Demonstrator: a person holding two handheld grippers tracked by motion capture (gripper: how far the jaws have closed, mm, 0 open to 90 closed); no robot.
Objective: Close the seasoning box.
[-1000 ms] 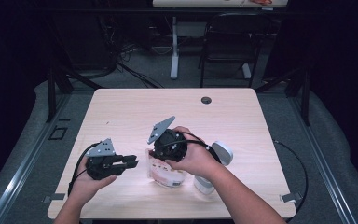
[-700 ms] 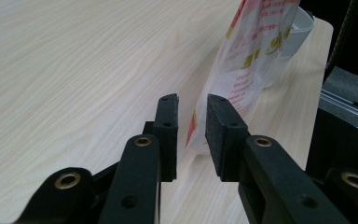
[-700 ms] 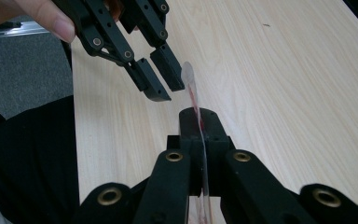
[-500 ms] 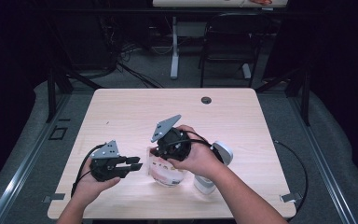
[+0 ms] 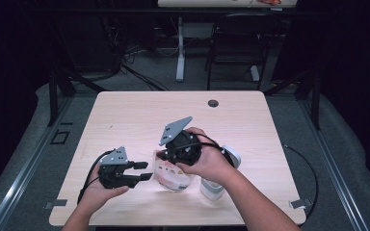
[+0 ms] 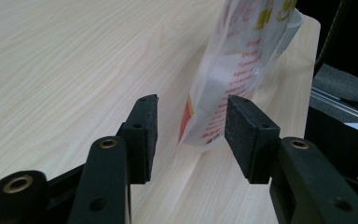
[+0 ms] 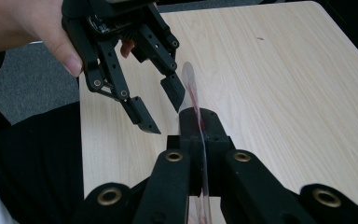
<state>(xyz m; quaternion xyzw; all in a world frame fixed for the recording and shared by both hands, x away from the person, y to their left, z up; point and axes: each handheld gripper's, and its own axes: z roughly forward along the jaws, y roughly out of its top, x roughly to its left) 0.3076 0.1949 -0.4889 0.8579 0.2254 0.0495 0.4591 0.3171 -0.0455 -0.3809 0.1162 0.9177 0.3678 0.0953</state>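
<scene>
Since the earlier frame, the left gripper (image 5: 142, 171) has slid a little toward the near edge of the table (image 5: 125, 115), and its jaws have just been opening; now they stand wide apart, with the lower corner of the plastic bag (image 6: 223, 98) between them, but the pads do not press on it. The bag (image 5: 171, 174) itself sits near the middle of the near half of the table, a bit closer to the near edge, with its underside seeming to rest on the wood.

I hold it with the right gripper (image 7: 198, 135), whose jaws are fully closed on the thin top rim of the bag. I judge this grip is there to keep the bag standing and steady, so the other tong can let go and find a new place to pinch, perhaps to pull the mouth open.

Seen from the left gripper view, the long axis of the bag runs upward from the table, tilted slightly away, with the red printing along it. In the right gripper view the rim (image 7: 192, 88) shows as a thin edge pointing away from my right hand (image 5: 212, 163), toward the left gripper's open fingers (image 7: 142, 114).

A white object (image 5: 212, 188) lies just beside my right wrist, toward the near right corner; I cannot tell what it is.
</scene>
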